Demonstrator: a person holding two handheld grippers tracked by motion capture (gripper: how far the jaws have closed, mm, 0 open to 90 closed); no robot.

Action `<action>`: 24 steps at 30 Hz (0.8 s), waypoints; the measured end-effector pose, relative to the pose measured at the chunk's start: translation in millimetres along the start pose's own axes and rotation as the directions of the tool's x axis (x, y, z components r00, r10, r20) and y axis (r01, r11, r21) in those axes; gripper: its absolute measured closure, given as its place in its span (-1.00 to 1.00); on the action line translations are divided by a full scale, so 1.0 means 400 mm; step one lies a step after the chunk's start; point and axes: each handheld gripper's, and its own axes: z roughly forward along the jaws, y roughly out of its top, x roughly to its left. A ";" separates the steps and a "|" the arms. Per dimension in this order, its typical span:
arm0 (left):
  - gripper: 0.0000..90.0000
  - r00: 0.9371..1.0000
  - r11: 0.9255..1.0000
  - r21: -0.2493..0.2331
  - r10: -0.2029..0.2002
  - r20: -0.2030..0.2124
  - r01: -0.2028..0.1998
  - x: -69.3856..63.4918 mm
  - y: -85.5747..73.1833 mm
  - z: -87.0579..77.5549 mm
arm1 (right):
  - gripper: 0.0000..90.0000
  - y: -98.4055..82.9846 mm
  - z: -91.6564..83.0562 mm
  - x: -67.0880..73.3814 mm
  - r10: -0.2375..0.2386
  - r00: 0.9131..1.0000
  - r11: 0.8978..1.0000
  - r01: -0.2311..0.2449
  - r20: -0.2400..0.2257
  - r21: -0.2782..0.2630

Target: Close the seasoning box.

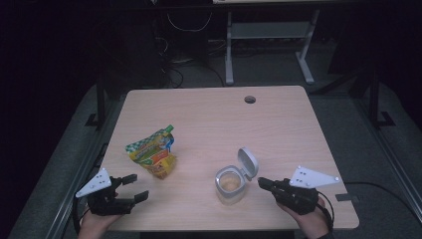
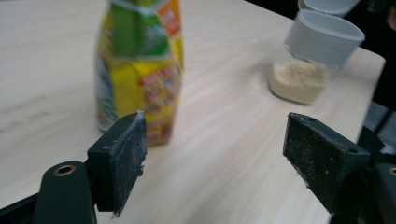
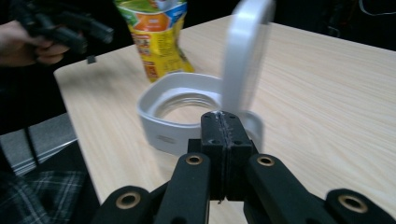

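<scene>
A yellow and green snack pouch (image 1: 152,152) stands on the left half of the wooden table (image 1: 224,119). In the left gripper view the pouch (image 2: 140,70) rises just beyond my left gripper (image 2: 217,140), whose jaws are wide apart with nothing between them. That left gripper (image 1: 138,187) sits near the table's front left corner. A clear jar (image 1: 230,185) with a grey collar and its flip lid (image 1: 248,162) raised holds pale grains (image 2: 299,79). My right gripper (image 1: 261,182) is shut and empty, its tip just right of the jar. The right gripper view shows the shut right gripper (image 3: 225,121) close to the jar's rim (image 3: 163,93).
A round cable hole (image 1: 250,99) lies near the table's far edge. The other hand with its gripper (image 3: 70,28) shows at the top left of the right gripper view. Behind the table are white desk legs (image 1: 229,50) and cables on a dark floor.
</scene>
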 end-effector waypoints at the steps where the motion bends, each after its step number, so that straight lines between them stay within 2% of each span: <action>1: -0.52 1.000 1.000 0.004 0.001 0.005 -0.001 -0.004 -0.004 0.003 | 0.97 -0.002 -0.002 -0.008 0.002 1.000 1.000 -0.002 0.009 -0.002; 6: -0.54 0.999 0.999 0.030 0.027 0.039 -0.028 -0.019 -0.006 0.027 | 0.96 -0.008 0.000 -0.043 0.032 0.998 0.999 -0.031 0.062 -0.011; 10: -0.56 0.996 0.998 0.046 0.045 0.072 -0.048 -0.035 -0.004 0.050 | 0.96 0.007 0.012 -0.065 0.035 0.996 0.999 -0.033 0.086 -0.030; 17: -0.60 0.993 0.995 0.073 0.059 0.102 -0.067 -0.053 -0.002 0.077 | 0.97 0.032 0.047 -0.085 0.043 0.996 0.997 -0.039 0.073 -0.061; 24: -0.63 0.990 0.991 0.105 0.069 0.121 -0.081 -0.055 -0.005 0.087 | 0.97 0.041 0.068 -0.054 0.014 0.999 0.998 -0.012 0.032 -0.057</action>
